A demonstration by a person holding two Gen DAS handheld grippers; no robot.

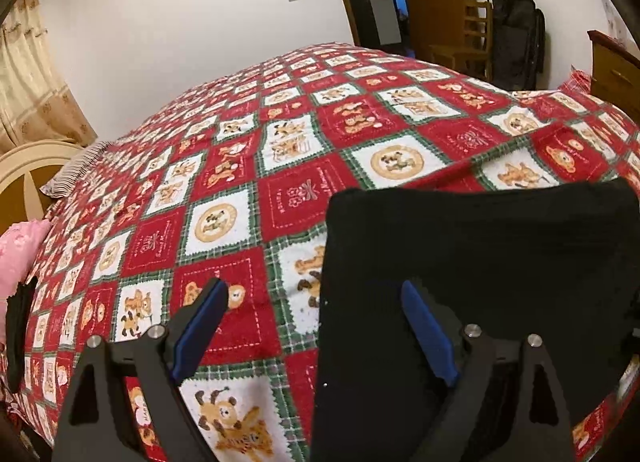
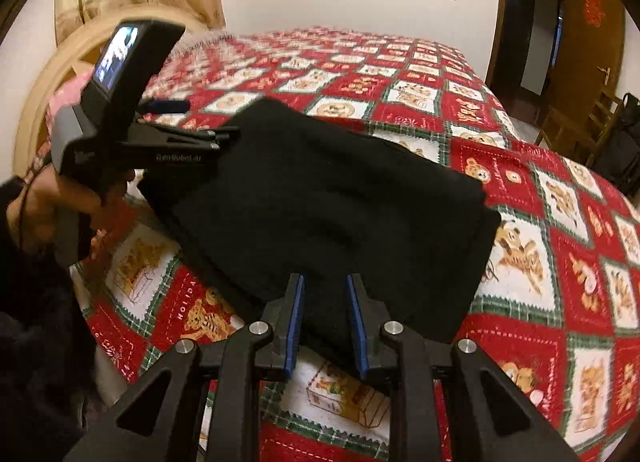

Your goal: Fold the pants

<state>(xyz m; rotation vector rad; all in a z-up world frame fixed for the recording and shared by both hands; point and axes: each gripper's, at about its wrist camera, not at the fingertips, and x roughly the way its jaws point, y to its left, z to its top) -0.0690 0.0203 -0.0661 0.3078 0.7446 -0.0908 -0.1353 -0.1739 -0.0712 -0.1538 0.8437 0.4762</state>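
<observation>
**Between my two grippers: the folded pants, long axis running side to side**

On the bed (image 2: 520, 189), over its red teddy-bear quilt, the black pants (image 2: 320, 213) lie as a compact, thick rectangle that looks already folded more than once. Its long axis runs from my left toward my right, across the line my right gripper (image 2: 325, 302) points along.

My right gripper sits at the near long edge of the bundle, jaws parted by a narrow gap with nothing between them; the blue pads hover just over the cloth edge, and I cannot tell whether they touch it. My left gripper (image 1: 316, 326) stands at the left short end, jaws spread wide. Its right pad lies over the black fabric while its left pad is over bare quilt, so the pants' edge runs between the two jaws, yet nothing is pinched.

Seen from the right wrist, the left gripper (image 2: 224, 137) points its fingers into the far-left corner of the bundle.

I judge the folding nearly done. If another fold is wanted, it should travel along the long axis, and my left gripper is better placed to start it.
</observation>
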